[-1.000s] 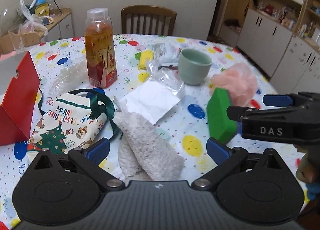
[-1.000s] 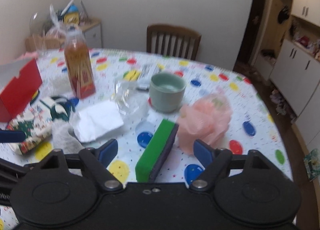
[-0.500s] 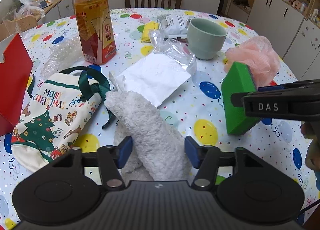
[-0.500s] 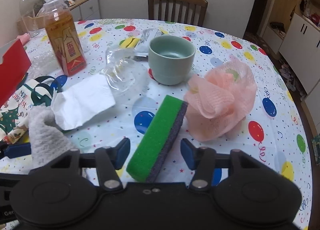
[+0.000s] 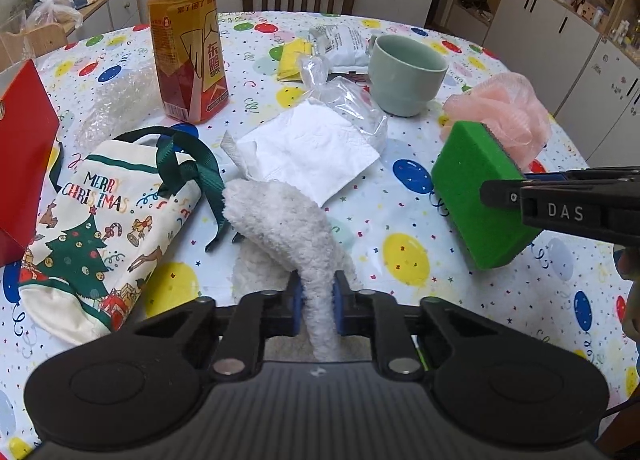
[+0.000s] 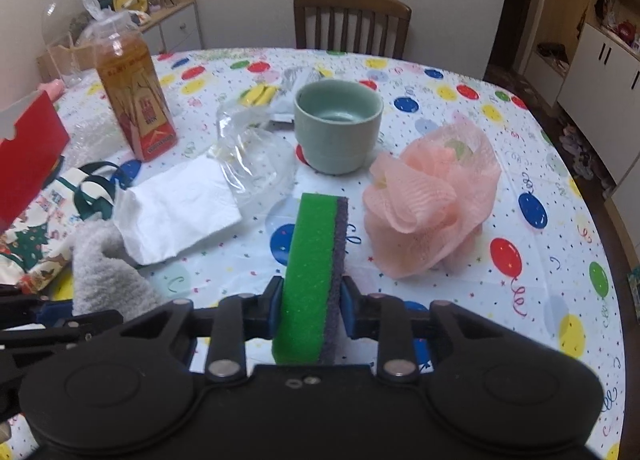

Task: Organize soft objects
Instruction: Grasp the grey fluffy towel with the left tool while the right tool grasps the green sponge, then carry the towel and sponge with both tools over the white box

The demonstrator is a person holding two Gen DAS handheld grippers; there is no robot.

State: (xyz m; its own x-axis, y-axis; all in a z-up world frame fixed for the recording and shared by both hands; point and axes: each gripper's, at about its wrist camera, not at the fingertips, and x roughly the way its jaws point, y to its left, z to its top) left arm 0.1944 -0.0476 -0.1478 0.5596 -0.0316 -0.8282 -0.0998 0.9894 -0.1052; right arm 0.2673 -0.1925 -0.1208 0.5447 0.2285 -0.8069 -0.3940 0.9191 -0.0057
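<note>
A fluffy white towel (image 5: 280, 216) lies folded on the balloon-print tablecloth (image 5: 404, 256). My left gripper (image 5: 316, 292) pinches its near end, and the jaws are still closing with the pads pressing the pile. A green sponge with a grey scouring side (image 6: 314, 256) stands on edge between the pads of my right gripper (image 6: 310, 302), whose jaws are also still closing on it. In the left wrist view the sponge (image 5: 472, 188) shows at right with the right gripper's side (image 5: 568, 208) across it. A pink mesh bath puff (image 6: 432, 200) sits just right of the sponge.
A Christmas tote bag (image 5: 92, 228) lies left of the towel, a white napkin (image 5: 316, 148) and clear plastic bag (image 5: 344, 104) behind it. A tea bottle (image 5: 188, 32), green cup (image 6: 338, 124), red box (image 5: 24, 156) and bubble wrap (image 5: 116, 104) stand farther back. A chair (image 6: 352, 24) faces the far edge.
Both grippers dropped closer to the table and their jaws went from wide apart to pinching: the left onto the towel's end, the right onto the sponge.
</note>
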